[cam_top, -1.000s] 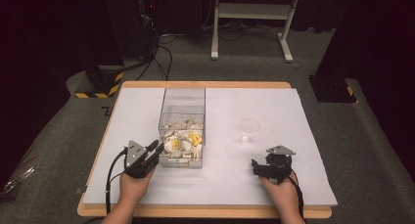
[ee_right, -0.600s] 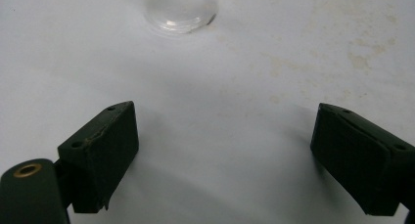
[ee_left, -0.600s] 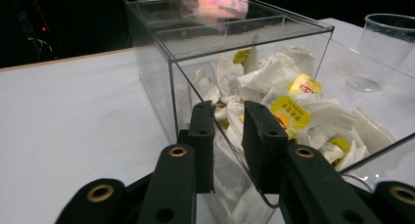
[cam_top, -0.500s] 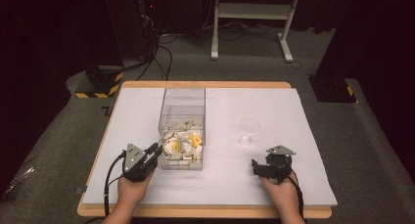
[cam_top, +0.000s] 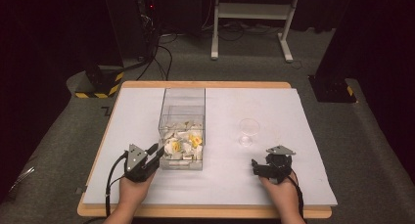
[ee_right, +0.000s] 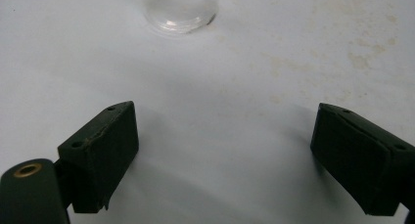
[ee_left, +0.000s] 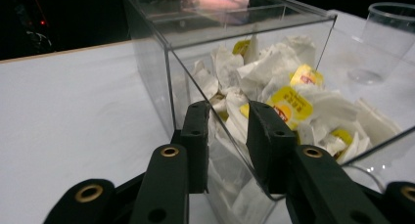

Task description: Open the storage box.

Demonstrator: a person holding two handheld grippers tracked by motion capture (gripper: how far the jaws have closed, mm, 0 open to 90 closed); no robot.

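Observation:
A clear plastic box stands left of centre on the white table sheet, its near half piled with white tea bags bearing yellow tags. My left gripper rests on the sheet with its tips at the box's near-left corner. In the left gripper view the left gripper has its jaws drawn close, and the box and tea bags show through the narrow gap. An empty clear cup stands right of the box. My right gripper lies open below it; the cup's base lies ahead of the right gripper.
The cup also appears beyond the box in the left gripper view. Both hands rest near the table's front edge. On the floor behind stand a white frame's legs and a black-and-yellow base.

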